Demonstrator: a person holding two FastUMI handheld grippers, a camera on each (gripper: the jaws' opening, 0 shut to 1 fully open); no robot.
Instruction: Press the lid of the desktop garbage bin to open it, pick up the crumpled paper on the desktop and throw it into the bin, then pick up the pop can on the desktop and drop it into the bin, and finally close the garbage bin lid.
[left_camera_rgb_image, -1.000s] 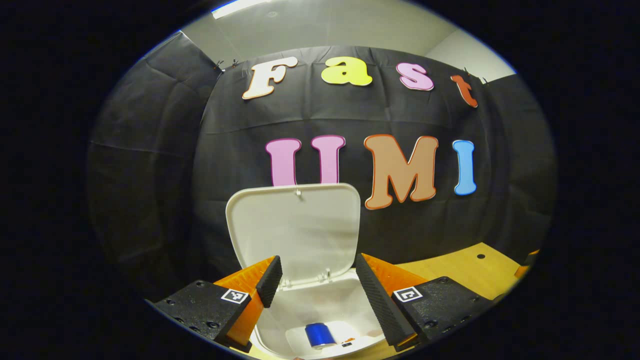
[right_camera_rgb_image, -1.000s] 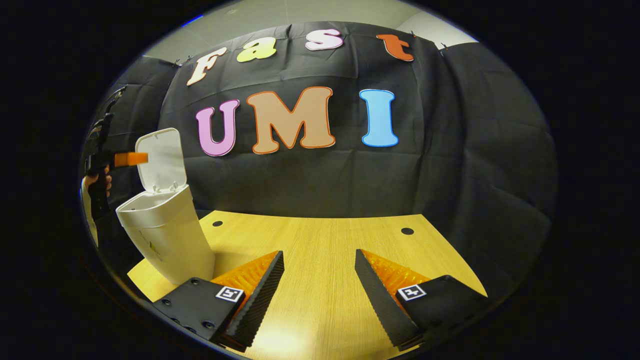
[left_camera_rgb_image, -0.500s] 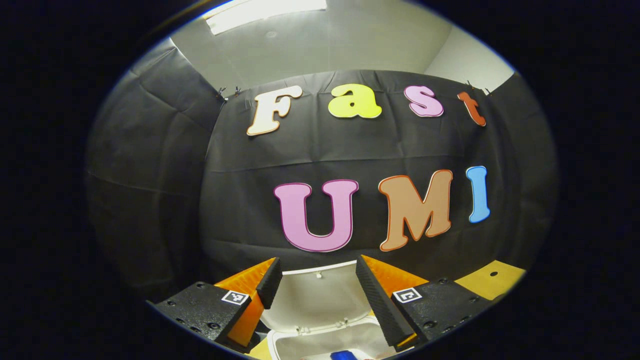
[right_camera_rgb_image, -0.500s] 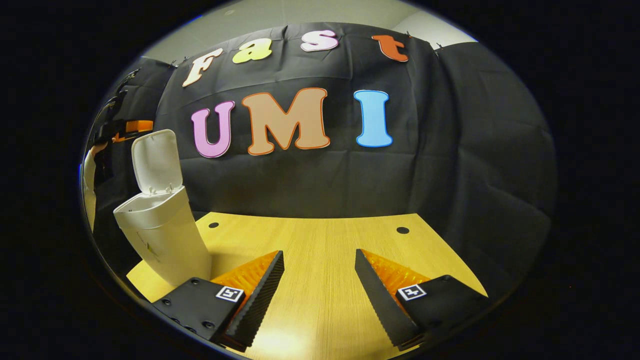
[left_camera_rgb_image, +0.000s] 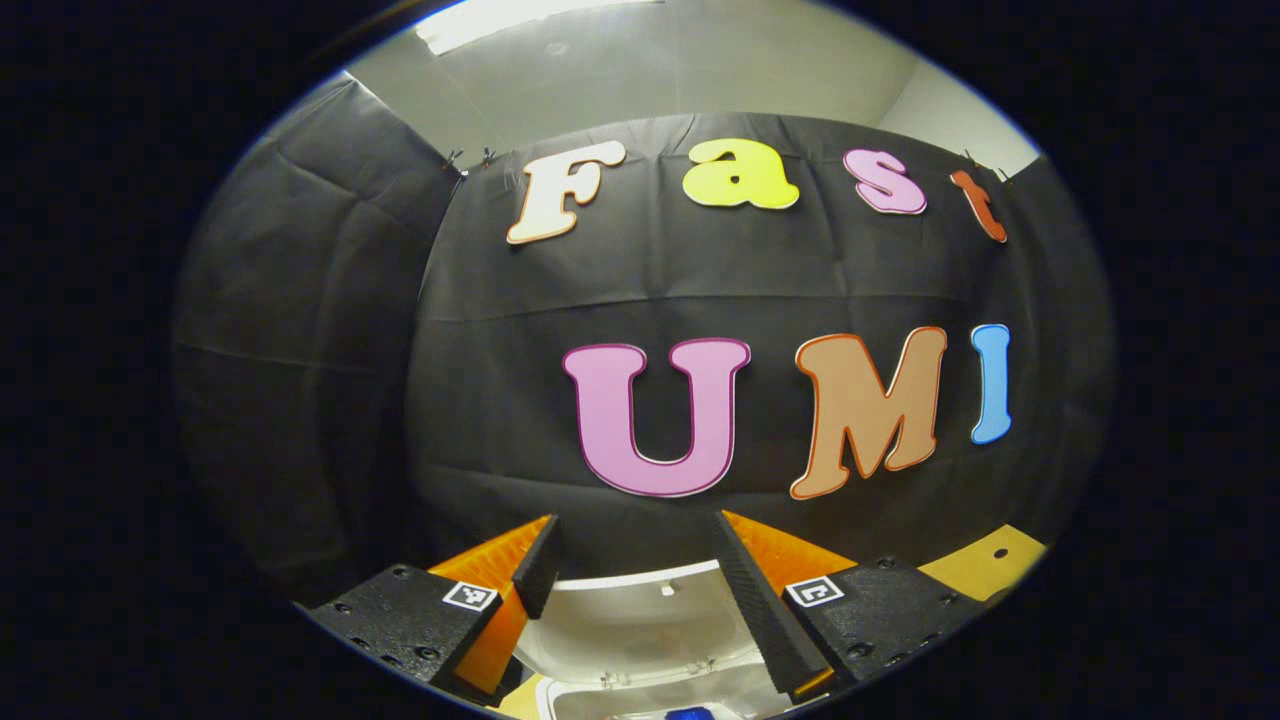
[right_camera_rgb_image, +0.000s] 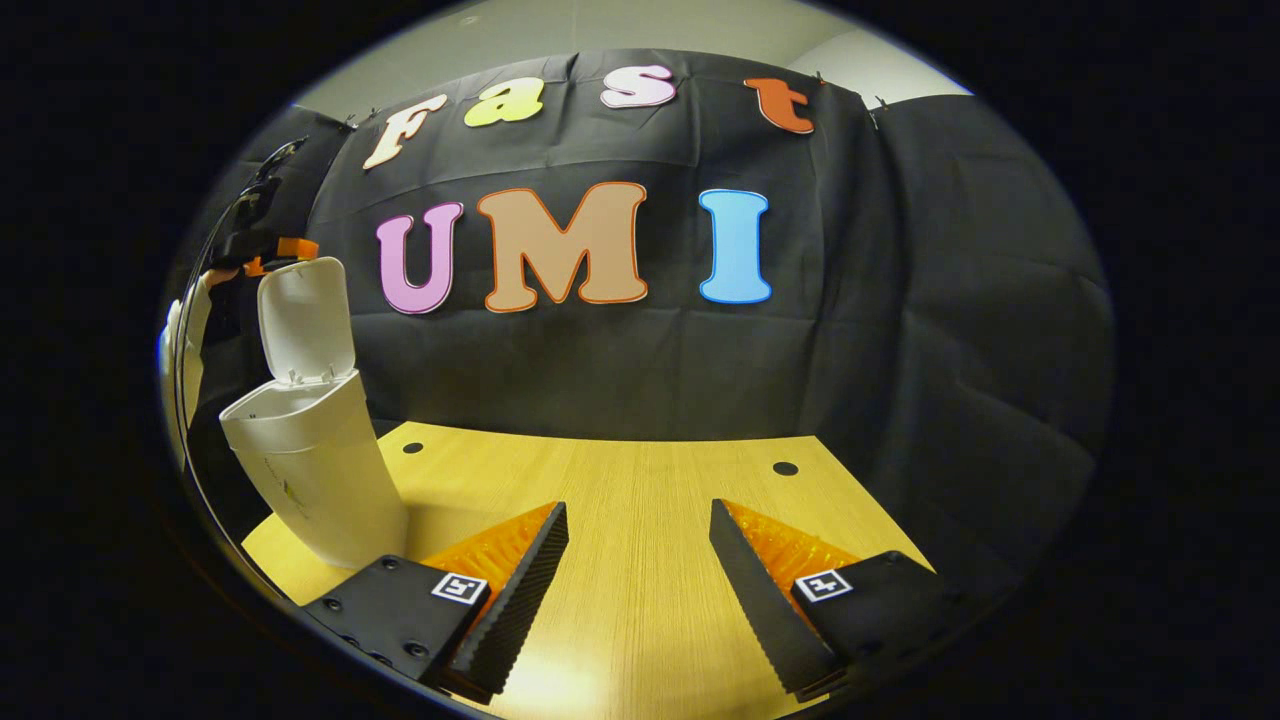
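- In the left gripper view, the left gripper (left_camera_rgb_image: 635, 590) is held above the white plastic desktop bin (left_camera_rgb_image: 650, 695), its two fingers spread wide apart with nothing between them; the top edge of the bin's raised white lid (left_camera_rgb_image: 630, 620) shows in the gap.
- In the right gripper view, that same left gripper (right_camera_rgb_image: 272, 247) appears far off at the left, level with the top edge of the upright lid (right_camera_rgb_image: 305, 320), with a hand (right_camera_rgb_image: 205, 280) and pale sleeve (right_camera_rgb_image: 178, 335) behind it; whether it touches the lid I cannot tell.
- The right gripper (right_camera_rgb_image: 638, 585) hovers low over the light wooden tabletop (right_camera_rgb_image: 640, 480), fingers released and well apart, gripping nothing.
- The bin (right_camera_rgb_image: 310, 470) stands near the table's left front corner, tapering towards its base, lid standing open on its rear hinge.
- A small patch of a blue pop can (left_camera_rgb_image: 690, 713) lies inside the bin at the bottom edge of the left gripper view; the crumpled paper cannot be made out.
- The tabletop has a fine straight grain and two small dark round holes (right_camera_rgb_image: 785, 468) near its back edge.
- Black creased cloth (right_camera_rgb_image: 950, 300) hangs as the wall behind the table; above it a pale ceiling (left_camera_rgb_image: 640, 70) carries a bright strip light (left_camera_rgb_image: 500, 12).
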